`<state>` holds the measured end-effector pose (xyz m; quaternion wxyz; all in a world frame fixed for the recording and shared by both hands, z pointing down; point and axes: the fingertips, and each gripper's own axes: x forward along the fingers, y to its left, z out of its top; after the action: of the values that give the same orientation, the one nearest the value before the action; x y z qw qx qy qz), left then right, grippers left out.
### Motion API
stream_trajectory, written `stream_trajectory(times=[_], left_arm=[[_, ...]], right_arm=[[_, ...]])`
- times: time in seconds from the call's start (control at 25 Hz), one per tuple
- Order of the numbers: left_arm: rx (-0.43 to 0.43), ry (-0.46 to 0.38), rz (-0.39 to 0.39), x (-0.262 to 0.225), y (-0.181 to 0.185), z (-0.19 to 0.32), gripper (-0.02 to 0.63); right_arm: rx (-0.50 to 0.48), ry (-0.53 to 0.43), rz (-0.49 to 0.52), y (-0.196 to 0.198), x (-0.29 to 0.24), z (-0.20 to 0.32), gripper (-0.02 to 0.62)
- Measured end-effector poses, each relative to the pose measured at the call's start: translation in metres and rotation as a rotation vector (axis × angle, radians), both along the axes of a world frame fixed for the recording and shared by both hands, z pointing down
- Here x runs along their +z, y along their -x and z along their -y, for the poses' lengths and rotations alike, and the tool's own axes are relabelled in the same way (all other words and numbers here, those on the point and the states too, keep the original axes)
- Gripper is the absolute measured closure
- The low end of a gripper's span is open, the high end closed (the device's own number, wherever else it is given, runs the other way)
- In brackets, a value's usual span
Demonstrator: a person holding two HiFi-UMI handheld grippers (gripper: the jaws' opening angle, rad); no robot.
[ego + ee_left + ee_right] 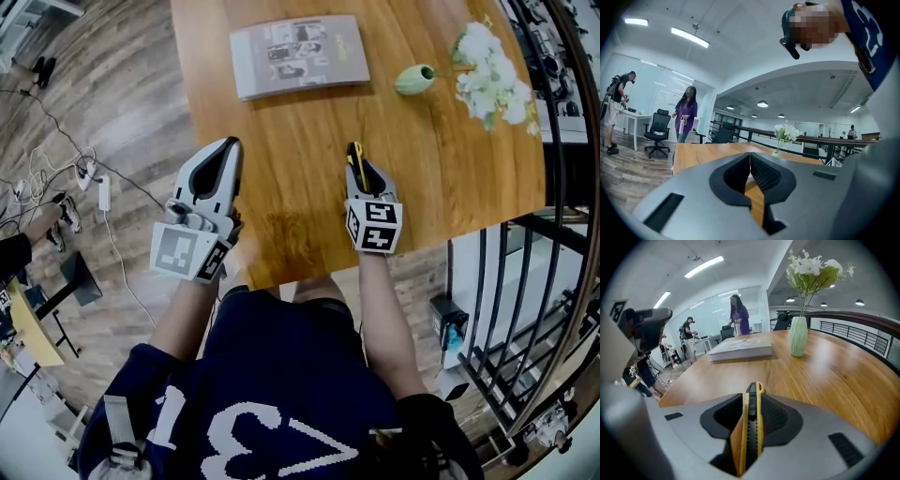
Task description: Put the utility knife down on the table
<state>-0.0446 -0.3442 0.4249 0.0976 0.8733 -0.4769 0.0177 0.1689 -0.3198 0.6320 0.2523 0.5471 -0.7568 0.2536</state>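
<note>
Wooden tabletop (291, 159) stretches under and ahead of both grippers. By its near left edge the left gripper (228, 152) hangs level, jaws pressed together on nothing, seemingly parked aside because the task needs one tool only. Further right, the right gripper (360, 178) clamps the yellow-and-black knife (354, 156) edge-up between its jaws, its tip poking forward toward the vase (414, 80). That forearm reaches straight ahead, the gripper low over bare wood, which looks a fit spot to lower and release the knife.

Two tongs (228, 150) (362, 172), one utility knife (353, 153), one book (298, 54), one vase (413, 80).
</note>
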Motion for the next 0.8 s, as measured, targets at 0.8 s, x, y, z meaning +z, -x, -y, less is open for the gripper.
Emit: stream_trajectory(times=[0.8], left_arm=[[-0.033, -0.269, -0.049, -0.147, 0.012, -0.022, 0.591]], right_arm=[[0.027, -0.822, 0.183, -0.021, -0.359, -0.020, 0.569]])
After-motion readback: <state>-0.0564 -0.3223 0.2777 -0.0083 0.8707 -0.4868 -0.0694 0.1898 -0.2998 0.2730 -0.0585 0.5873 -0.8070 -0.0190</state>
